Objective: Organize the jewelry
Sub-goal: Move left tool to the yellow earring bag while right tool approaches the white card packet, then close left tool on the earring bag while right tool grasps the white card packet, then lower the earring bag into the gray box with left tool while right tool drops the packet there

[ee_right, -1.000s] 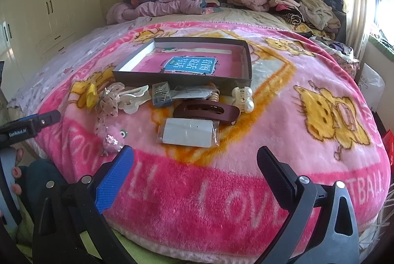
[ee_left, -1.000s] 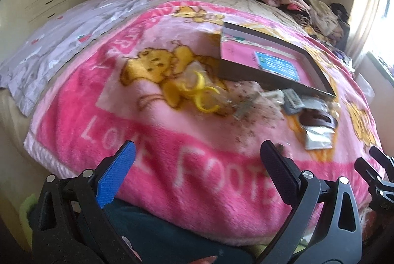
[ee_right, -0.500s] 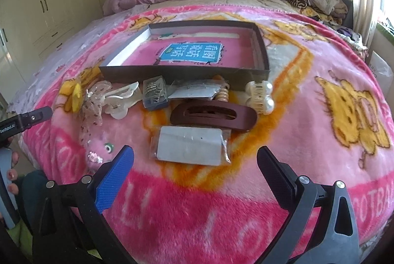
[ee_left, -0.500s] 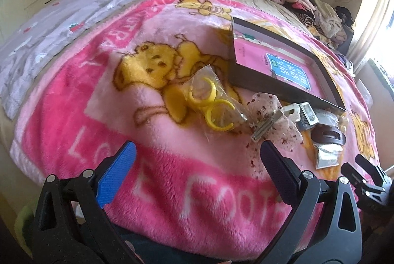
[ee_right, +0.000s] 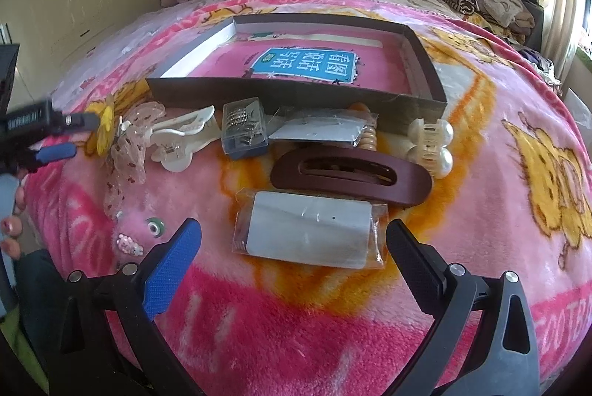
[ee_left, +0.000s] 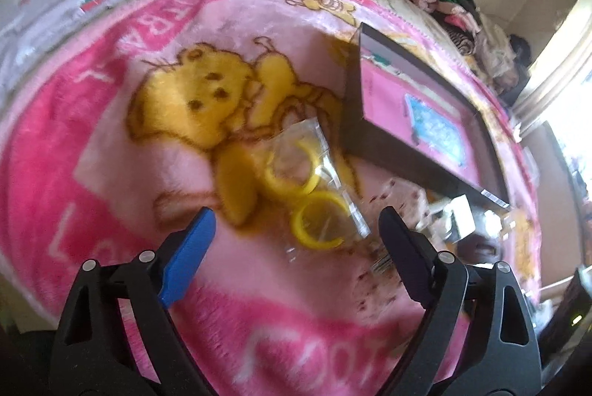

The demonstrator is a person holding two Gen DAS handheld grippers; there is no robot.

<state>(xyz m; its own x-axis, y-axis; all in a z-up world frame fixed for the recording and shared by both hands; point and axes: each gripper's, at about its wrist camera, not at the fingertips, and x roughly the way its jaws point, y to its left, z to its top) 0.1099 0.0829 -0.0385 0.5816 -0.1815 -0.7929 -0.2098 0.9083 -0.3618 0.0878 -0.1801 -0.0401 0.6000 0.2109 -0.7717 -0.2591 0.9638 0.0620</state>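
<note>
- Risk: the clear bag of yellow rings (ee_left: 314, 196) is slick and lies flat on the plush blanket (ee_left: 111, 152); the closing left gripper (ee_left: 296, 229) may pinch film only, or snag pile.
- Left gripper: jaws apart and closing, nothing between the pads yet; the bag lies just ahead, centred between the tips.
- Right gripper (ee_right: 294, 240): jaws wide apart, empty; a bagged white card (ee_right: 309, 229) lies just beyond its tips, with the open tray (ee_right: 296, 92) farther back.
</note>
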